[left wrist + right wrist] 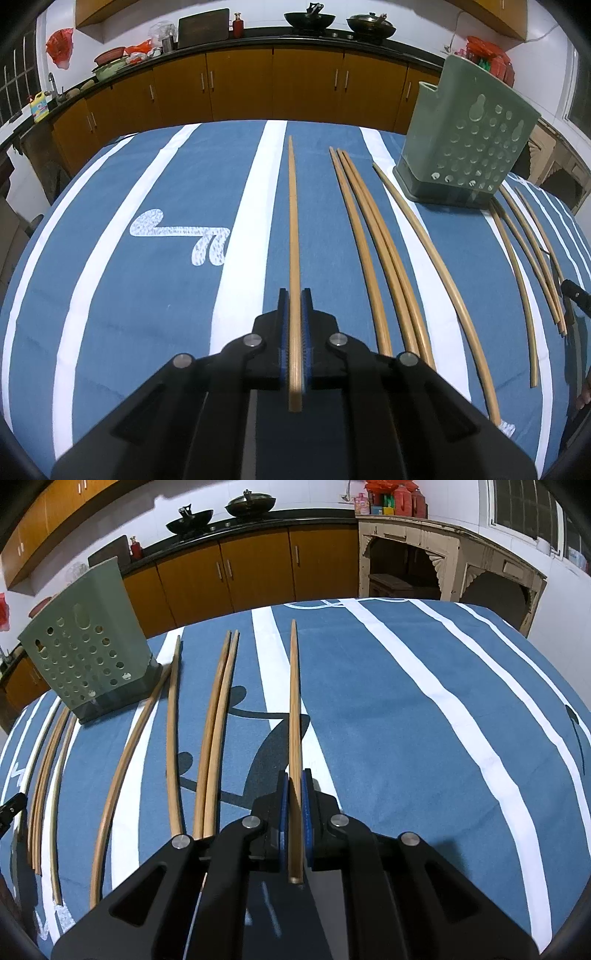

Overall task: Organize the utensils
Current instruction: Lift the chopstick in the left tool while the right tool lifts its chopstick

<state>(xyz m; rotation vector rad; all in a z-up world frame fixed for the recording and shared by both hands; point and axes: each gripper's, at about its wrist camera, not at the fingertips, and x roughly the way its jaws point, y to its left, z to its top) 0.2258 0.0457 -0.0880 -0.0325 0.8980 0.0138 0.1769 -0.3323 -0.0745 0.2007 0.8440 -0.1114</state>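
Observation:
My left gripper point(294, 295) is shut on a bamboo chopstick point(293, 221) that points away over the blue striped tablecloth point(147, 295). My right gripper point(294, 777) is shut on another chopstick point(295, 701) in the same way. Several more chopsticks point(373, 236) lie in rows on the cloth, to the right of the left gripper and to the left of the right one point(214, 731). A green perforated utensil holder point(469, 144) stands upright at the far side, seen in the right wrist view at the left point(85, 646).
The table's far edge point(258, 123) drops off toward orange kitchen cabinets point(240, 85) with woks on the counter. A black part of the other gripper point(576, 295) shows at the right edge. A cream cabinet point(443, 561) stands beyond the table.

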